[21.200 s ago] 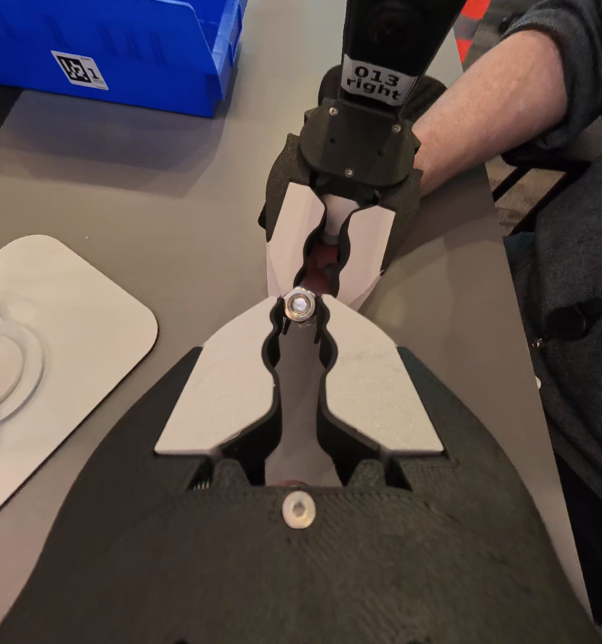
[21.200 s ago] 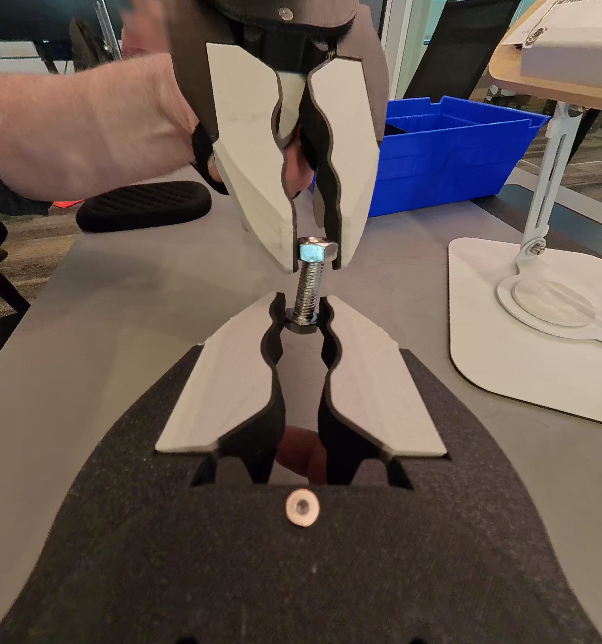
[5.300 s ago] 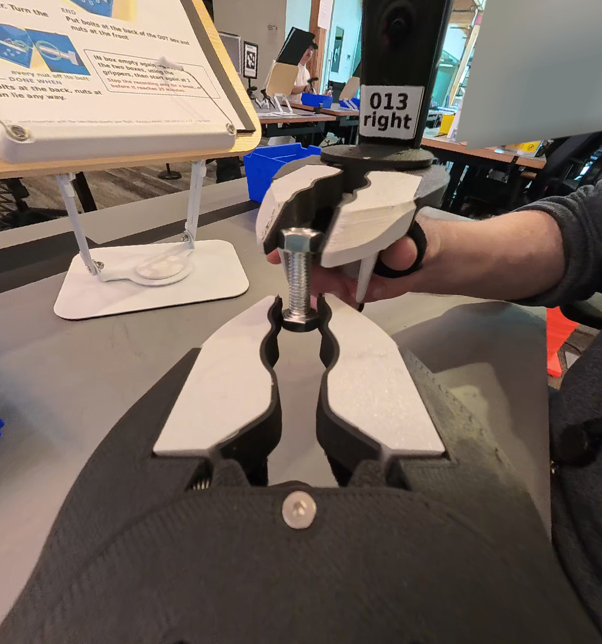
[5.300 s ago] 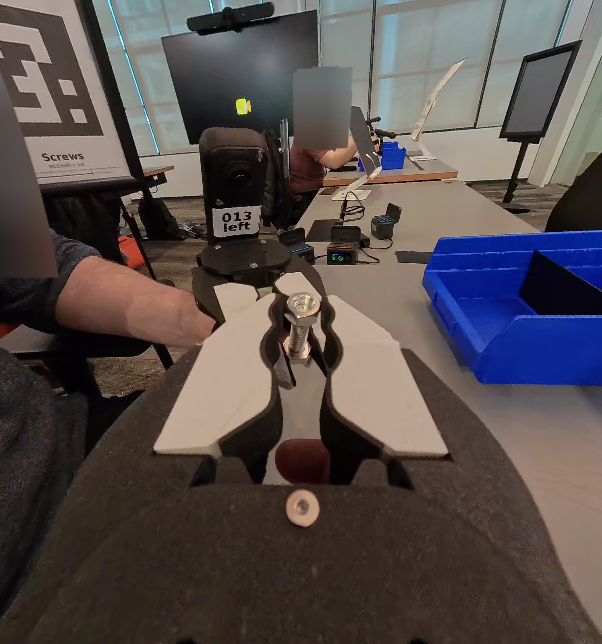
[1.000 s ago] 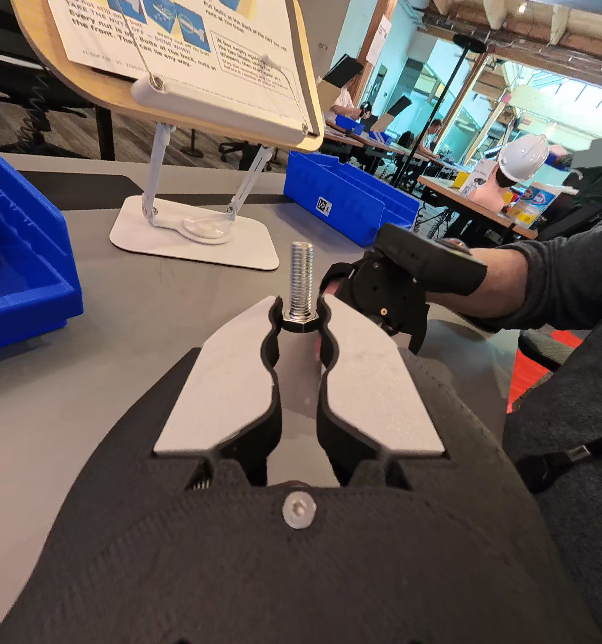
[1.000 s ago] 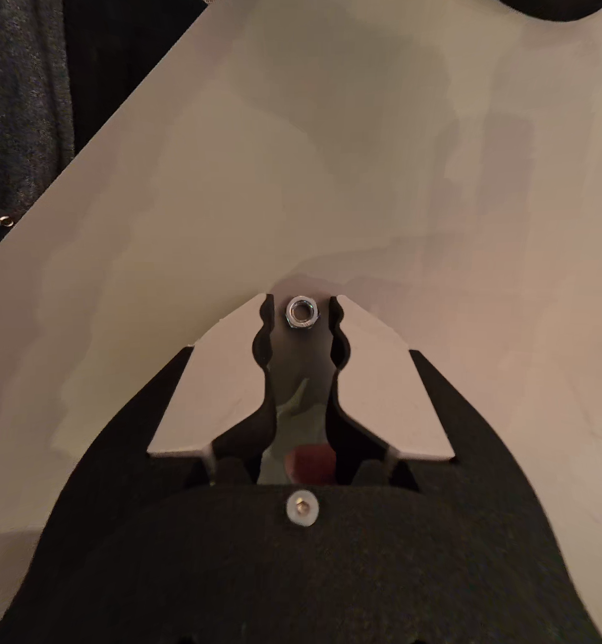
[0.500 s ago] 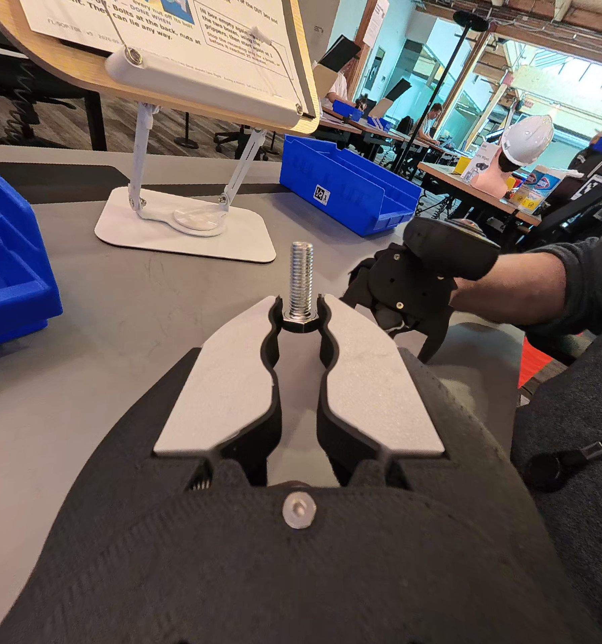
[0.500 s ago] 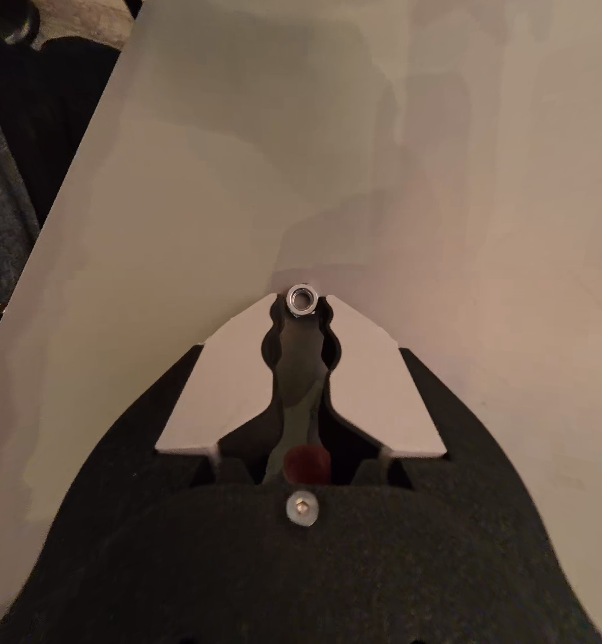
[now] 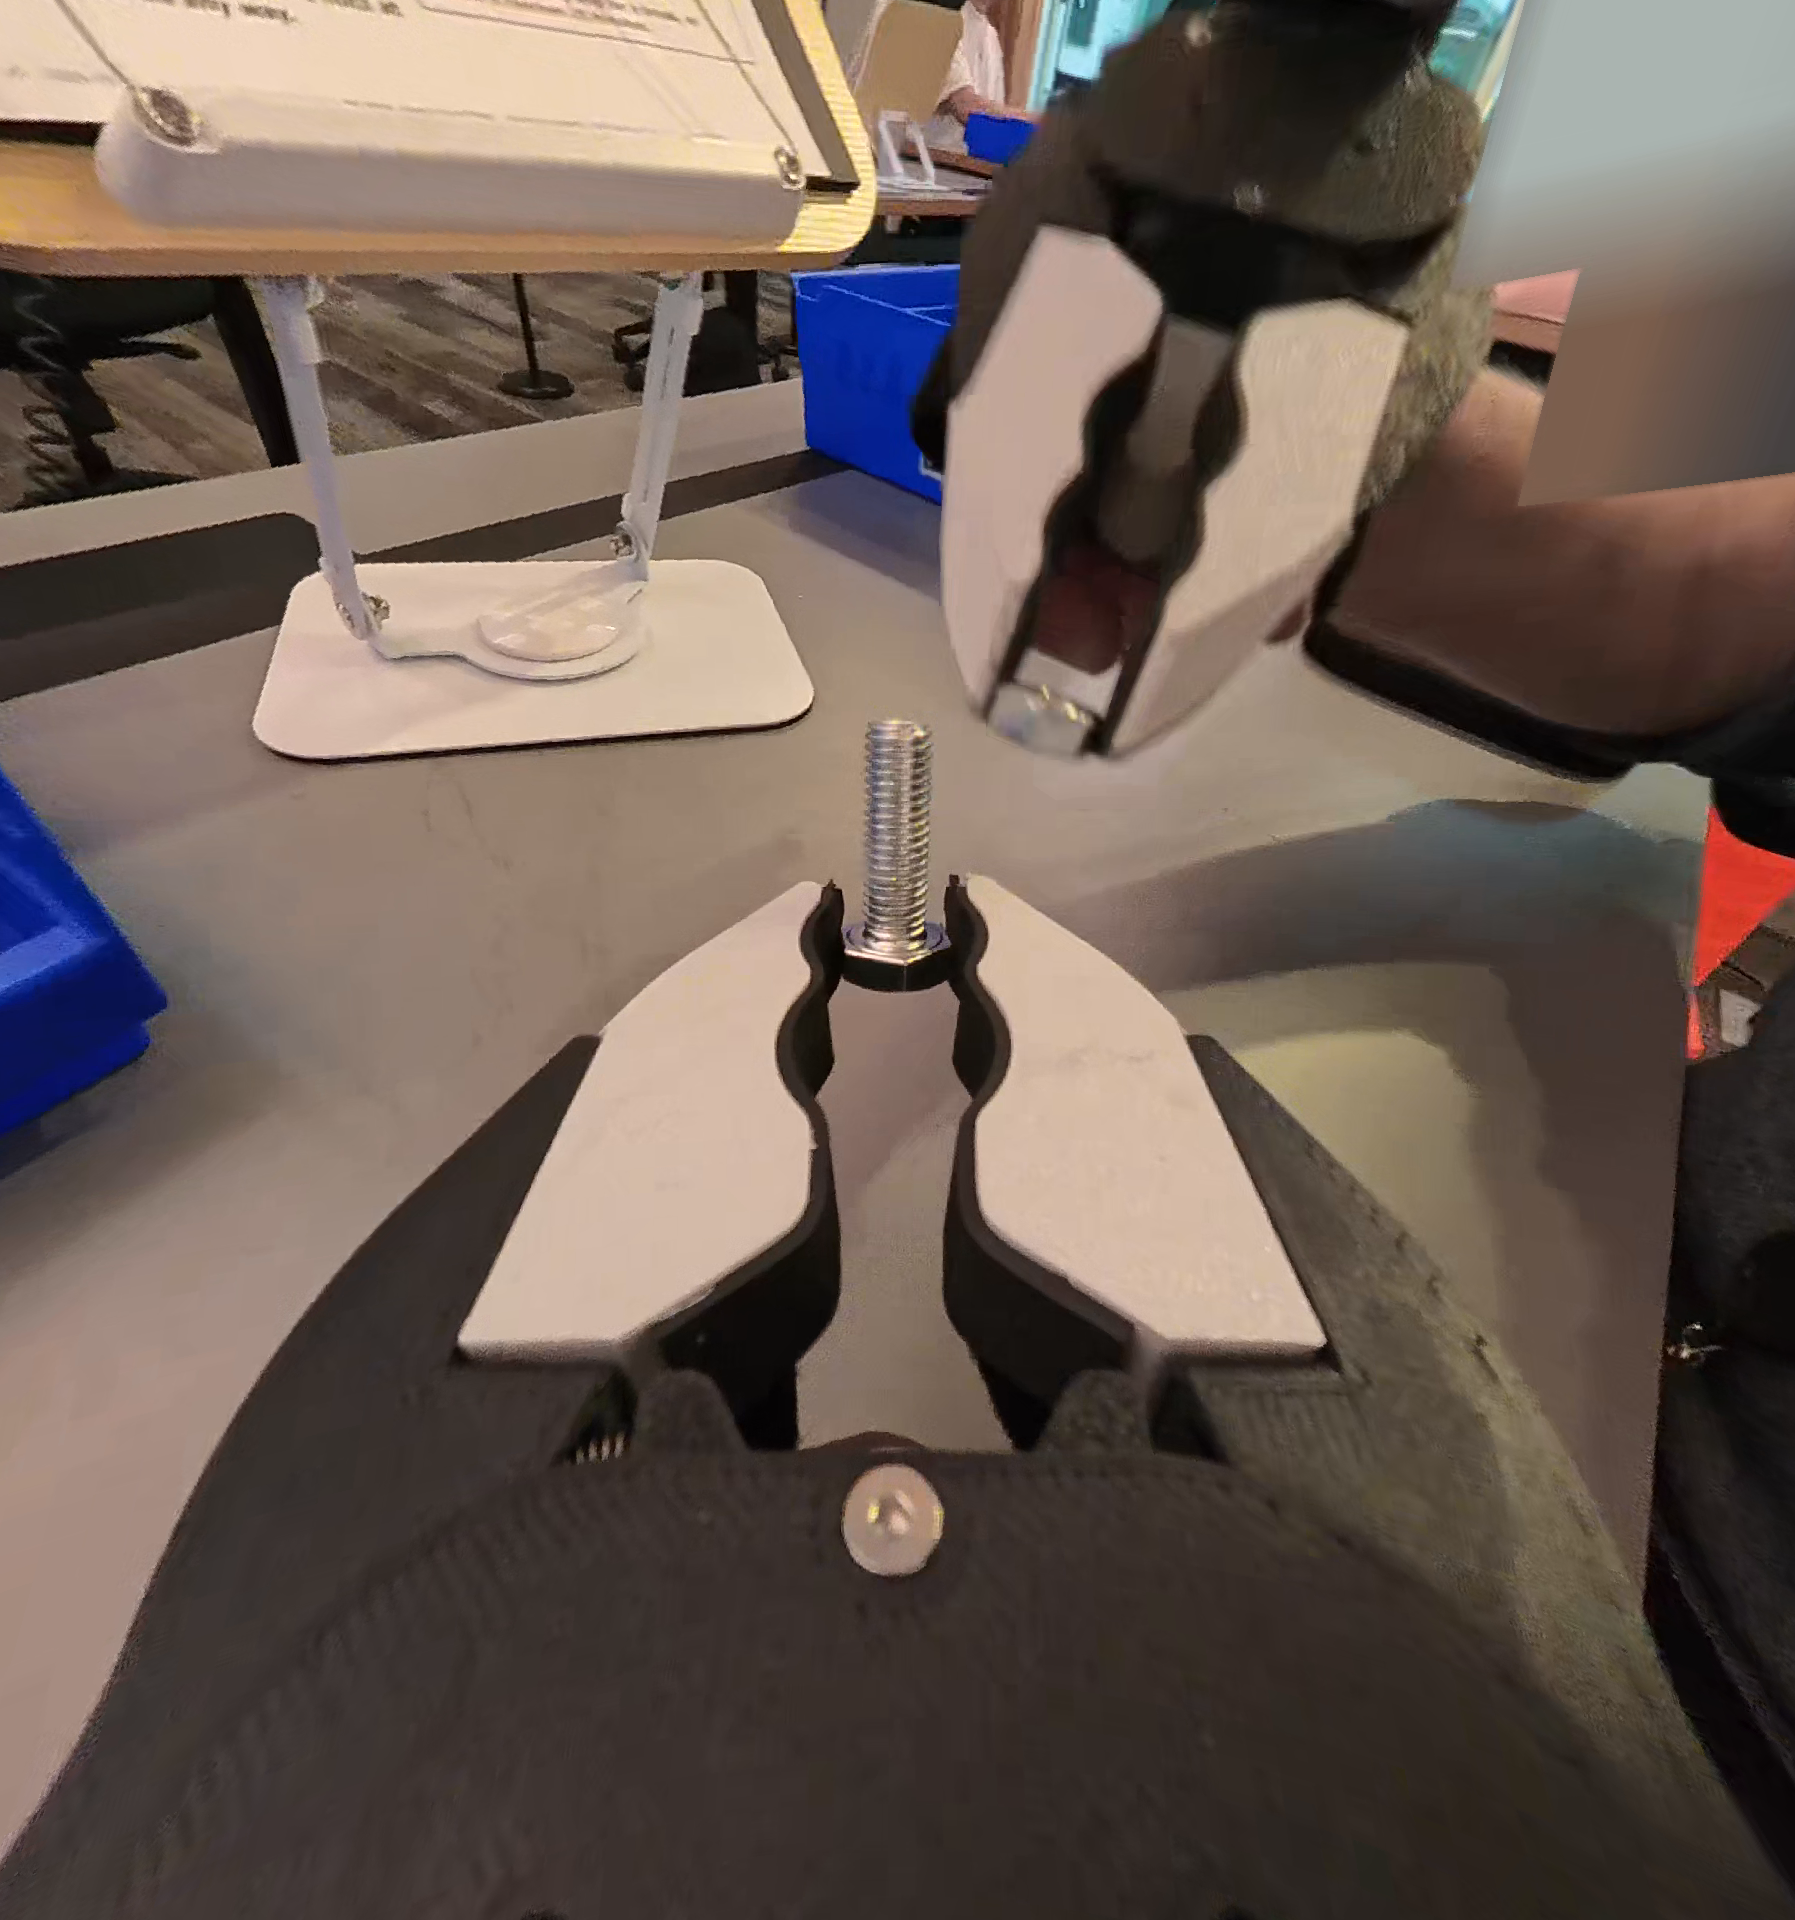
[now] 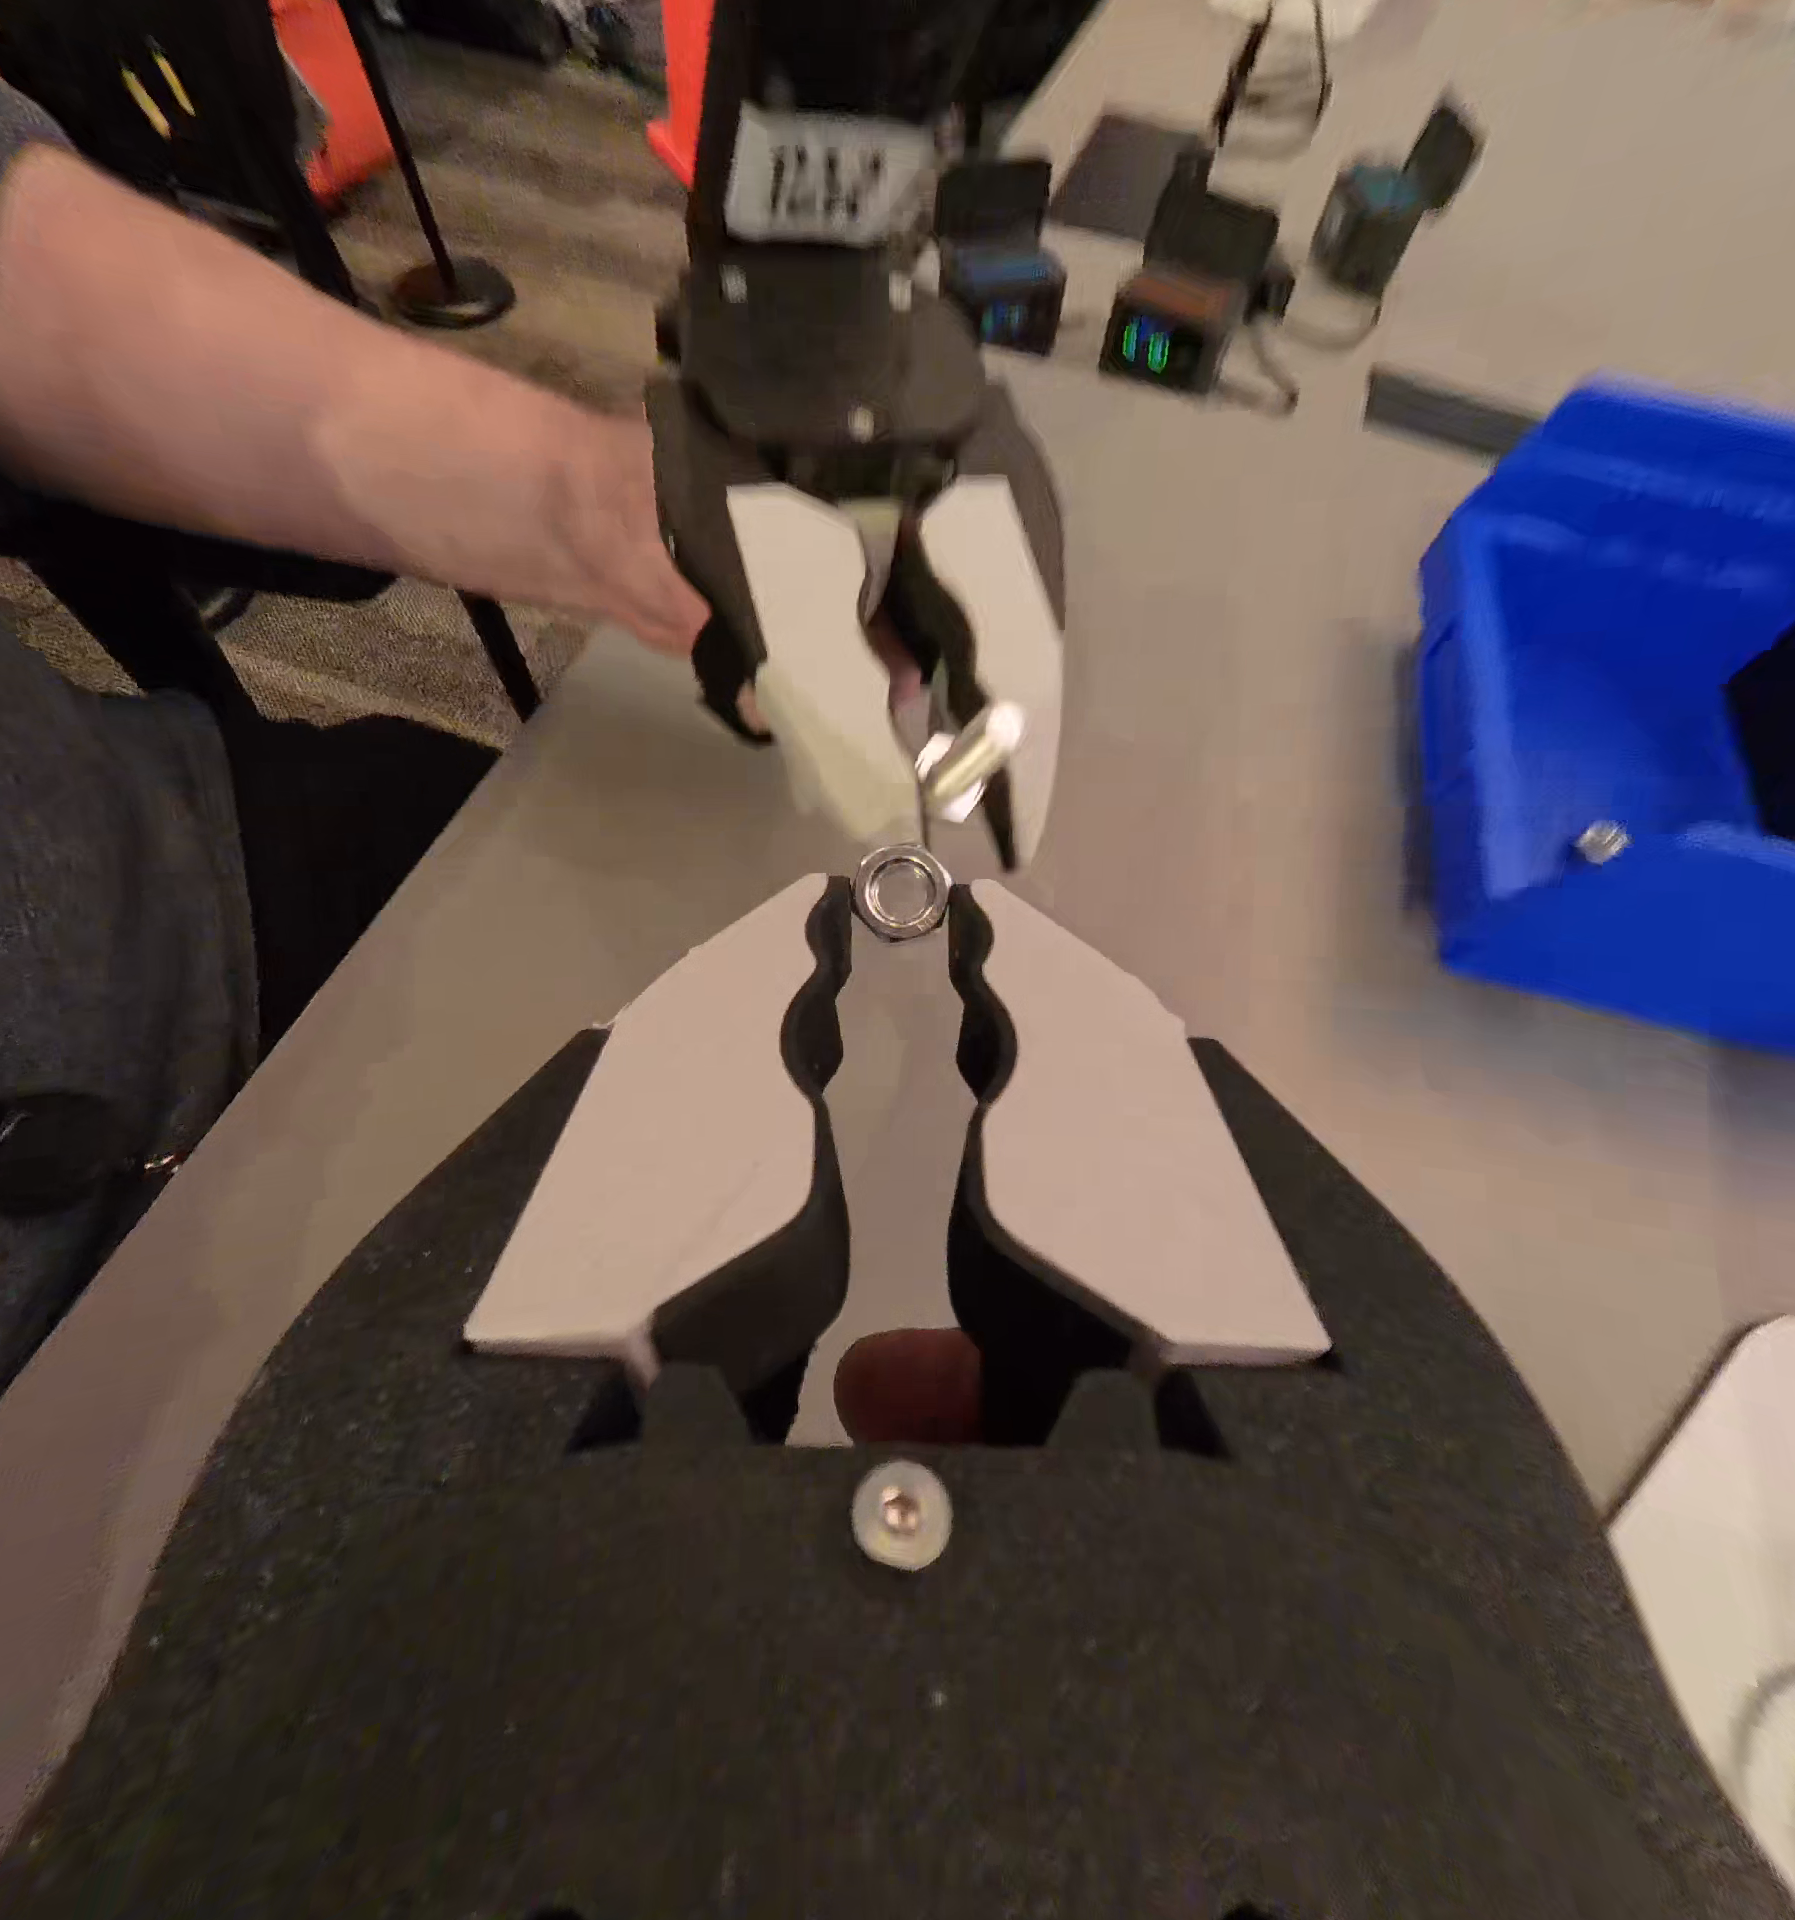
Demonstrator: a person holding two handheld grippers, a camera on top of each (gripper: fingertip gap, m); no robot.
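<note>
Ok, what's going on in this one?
A person holds a hand-held gripper in each hand over a grey table. The left hand-held gripper is clamped on the head of a silver bolt, threads pointing up. The right hand-held gripper grips a silver nut, held above and to the right of the bolt tip, not touching it.

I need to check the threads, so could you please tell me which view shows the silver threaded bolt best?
The left wrist view: the silver threaded bolt stands upright and sharp, its head clamped between the left gripper fingers. The right wrist view shows it only small, tilted and blurred.
</note>
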